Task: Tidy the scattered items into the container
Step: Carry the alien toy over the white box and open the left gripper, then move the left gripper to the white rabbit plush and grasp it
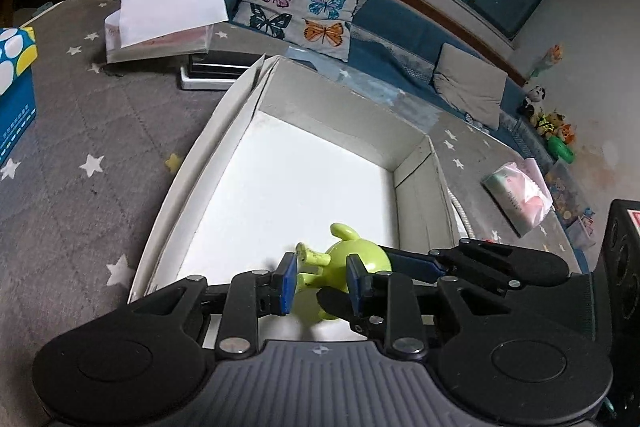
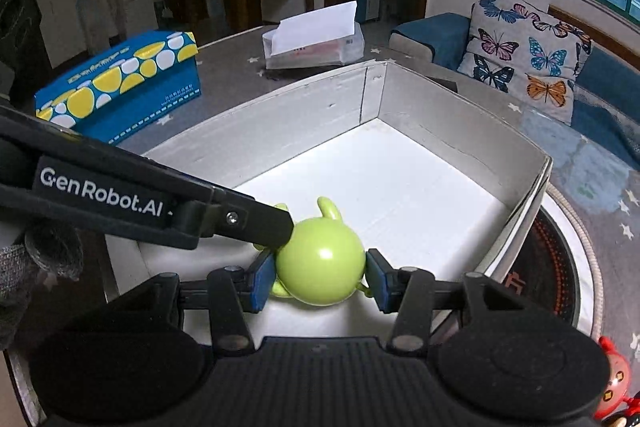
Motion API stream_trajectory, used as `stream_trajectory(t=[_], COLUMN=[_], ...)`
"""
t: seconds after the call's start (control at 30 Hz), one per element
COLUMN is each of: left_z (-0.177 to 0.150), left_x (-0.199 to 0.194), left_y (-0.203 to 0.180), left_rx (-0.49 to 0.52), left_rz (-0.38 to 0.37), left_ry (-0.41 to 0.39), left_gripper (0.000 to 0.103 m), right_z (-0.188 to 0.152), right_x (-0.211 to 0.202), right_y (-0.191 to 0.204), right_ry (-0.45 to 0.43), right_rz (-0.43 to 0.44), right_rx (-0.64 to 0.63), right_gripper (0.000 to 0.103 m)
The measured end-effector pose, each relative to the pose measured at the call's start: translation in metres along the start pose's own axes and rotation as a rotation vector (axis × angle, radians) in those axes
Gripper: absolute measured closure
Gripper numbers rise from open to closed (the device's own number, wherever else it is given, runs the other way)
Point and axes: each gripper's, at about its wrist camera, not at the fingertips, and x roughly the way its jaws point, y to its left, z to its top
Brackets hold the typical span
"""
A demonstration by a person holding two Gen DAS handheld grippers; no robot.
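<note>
Right wrist view: right gripper [image 2: 320, 277] clamps green toy [image 2: 320, 267] over box [image 2: 460, 131], left gripper [image 2: 280, 227] crowding, narrow.

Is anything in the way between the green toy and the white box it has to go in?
Nothing visible is. The green toy is already over the white floor inside the box, between the right gripper pads. The left gripper reaches in beside it. Whether the toy touches the floor, I cannot tell.

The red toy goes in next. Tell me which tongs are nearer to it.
Right. The right tongs, closed on the green toy in the box, have the red toy just off their right side, outside the box. The left tongs reach in from the opposite side.
</note>
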Motion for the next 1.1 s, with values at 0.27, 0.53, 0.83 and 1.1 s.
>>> stream_trajectory(t=[0.27,0.53,0.83,1.1], left_z=[0.000,-0.001,-0.011,-0.030], left_x=[-0.005,-0.016,-0.036,-0.037], left_y=[0.001,-0.007,-0.040,-0.083], left_rx=[-0.015,-0.016,0.039,0.088], left_rz=[0.008,0.001,-0.035,-0.111], left_ry=[-0.012,-0.039,-0.078,-0.071], left_gripper=[0.074,0.074,0.074,0.074], right_z=[-0.002,-0.008,-0.031,-0.075], right_x=[-0.003,-0.029,-0.080,-0.129], right_y=[0.000,0.000,-0.004,-0.022], right_ry=[-0.012,-0.079,-0.158,-0.183], right_rz=[0.001,-0.006,-0.052,-0.147], right_rx=[0.006,0.017,0.039,0.072], right_gripper=[0.053,0.050,0.049,0.049])
